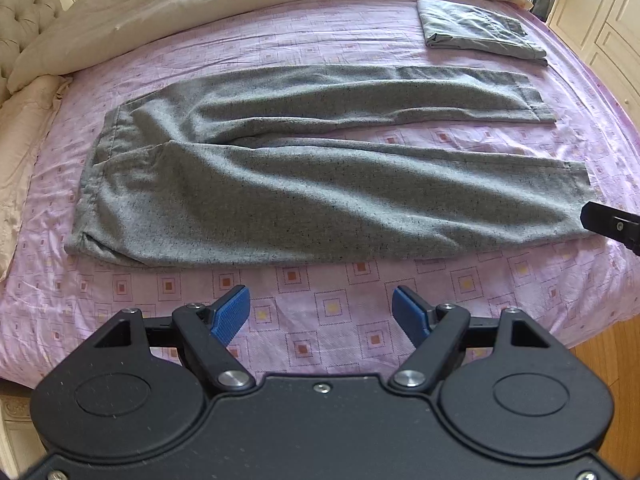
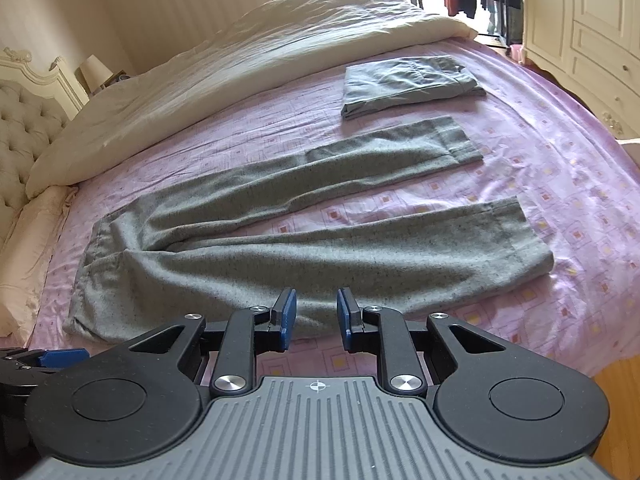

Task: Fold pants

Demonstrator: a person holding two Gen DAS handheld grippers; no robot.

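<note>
Grey speckled pants [image 1: 312, 184] lie spread flat on the pink patterned sheet [image 1: 332, 308], with the waistband at the left and both legs running right. My left gripper [image 1: 322, 312] hovers open over bare sheet just in front of the near leg, its blue pads empty. In the right wrist view the pants [image 2: 320, 256] lie the same way. My right gripper [image 2: 317, 312] stands over the near leg's front edge with a narrow gap and nothing between the pads. A black part of the right gripper [image 1: 610, 225] shows by the near leg's hem.
A folded grey garment [image 1: 480, 30] lies at the far right of the bed. A cream duvet [image 2: 240, 60] is bunched along the far side, next to a tufted headboard [image 2: 28, 132]. White wardrobe doors [image 2: 592, 32] stand on the right, and wooden floor [image 1: 612, 360] shows past the bed's edge.
</note>
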